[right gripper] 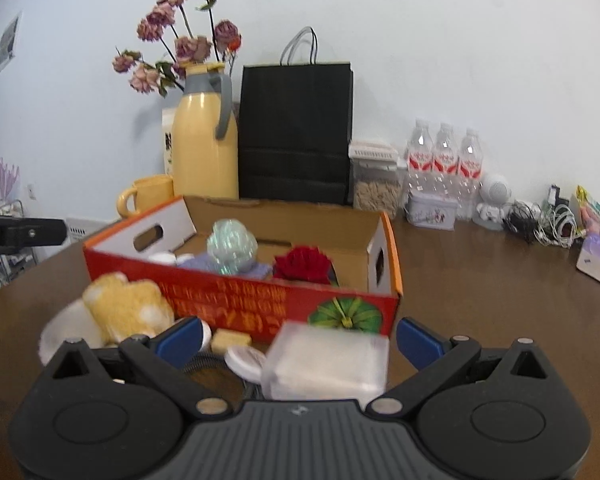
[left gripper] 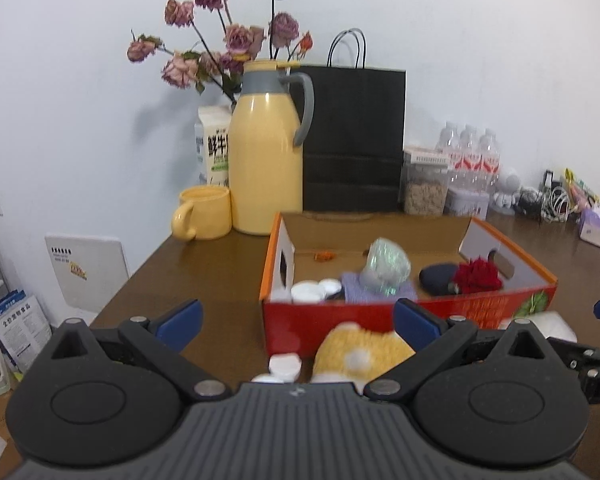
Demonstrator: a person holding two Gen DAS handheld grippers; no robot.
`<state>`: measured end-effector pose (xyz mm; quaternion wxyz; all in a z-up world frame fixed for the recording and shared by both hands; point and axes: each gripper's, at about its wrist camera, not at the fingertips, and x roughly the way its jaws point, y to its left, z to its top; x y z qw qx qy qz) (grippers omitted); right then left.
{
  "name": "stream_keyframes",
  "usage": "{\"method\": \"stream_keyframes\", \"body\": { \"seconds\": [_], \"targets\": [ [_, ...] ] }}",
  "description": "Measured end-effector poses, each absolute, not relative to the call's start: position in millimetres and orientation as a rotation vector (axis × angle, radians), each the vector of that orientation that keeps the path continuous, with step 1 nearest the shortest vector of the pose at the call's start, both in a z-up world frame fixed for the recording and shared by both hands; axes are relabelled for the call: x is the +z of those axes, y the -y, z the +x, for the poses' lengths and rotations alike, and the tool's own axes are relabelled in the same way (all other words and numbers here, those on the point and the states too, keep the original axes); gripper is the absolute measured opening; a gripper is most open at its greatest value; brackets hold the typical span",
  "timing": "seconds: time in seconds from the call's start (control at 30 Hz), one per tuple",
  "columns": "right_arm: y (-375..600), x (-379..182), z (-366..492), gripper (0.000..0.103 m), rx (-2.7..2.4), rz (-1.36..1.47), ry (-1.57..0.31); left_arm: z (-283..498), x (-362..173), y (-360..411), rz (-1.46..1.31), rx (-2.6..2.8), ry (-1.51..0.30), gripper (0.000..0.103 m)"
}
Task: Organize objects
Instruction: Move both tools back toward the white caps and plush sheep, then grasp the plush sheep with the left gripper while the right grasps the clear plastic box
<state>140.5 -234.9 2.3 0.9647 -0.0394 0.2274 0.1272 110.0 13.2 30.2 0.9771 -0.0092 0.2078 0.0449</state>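
A red and orange cardboard box (left gripper: pixel 340 316) (right gripper: pixel 236 300) stands on the brown table. In it lie a shiny pale-green ball (left gripper: pixel 386 266) (right gripper: pixel 232 246), a red flower (left gripper: pixel 478 276) (right gripper: pixel 302 264), a purple cloth (left gripper: pixel 356 292), white lids (left gripper: pixel 308 292) and a dark pouch (left gripper: pixel 436 276). A yellow plush toy (left gripper: pixel 360 354) (right gripper: pixel 126 306) lies in front of the box. My left gripper (left gripper: pixel 298 322) is open above the plush. My right gripper (right gripper: pixel 298 338) is open around a clear plastic box (right gripper: pixel 328 360). A small white jar (left gripper: pixel 285 366), a white lid (right gripper: pixel 242 358) and a tan block (right gripper: pixel 230 340) lie nearby.
At the back stand a yellow jug (left gripper: pixel 266 160) with dried roses, a yellow mug (left gripper: pixel 202 212), a milk carton (left gripper: pixel 214 146), a black paper bag (left gripper: pixel 354 140), a cereal container (left gripper: pixel 424 186), water bottles (right gripper: pixel 444 160), a tin (right gripper: pixel 430 210), cables (right gripper: pixel 540 220) and a tissue box (right gripper: pixel 596 256).
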Motion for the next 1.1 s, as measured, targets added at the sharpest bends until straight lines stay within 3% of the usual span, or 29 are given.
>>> {"method": "stream_keyframes", "body": {
  "seconds": [0.6, 0.8, 0.87, 1.1],
  "targets": [
    [234.3, -30.2, 196.6, 0.103, 0.106, 0.027, -0.621, 107.8, -2.0, -24.6, -0.058, 0.091, -0.508, 0.103],
    [231.8, -37.6, 206.7, 0.091, 0.073, 0.041, -0.631, 109.0, -5.7, -23.8, -0.071, 0.092, -0.510, 0.103],
    [231.2, -38.7, 207.2, 0.081, 0.068, 0.040, -0.629, 108.2, -5.3, -23.2, -0.073, 0.087, -0.507, 0.103],
    [229.4, -40.1, 202.7, 0.082, 0.067, 0.013, -0.606, 109.1, -6.9, -19.9, -0.067, 0.086, -0.516, 0.103]
  ]
}}
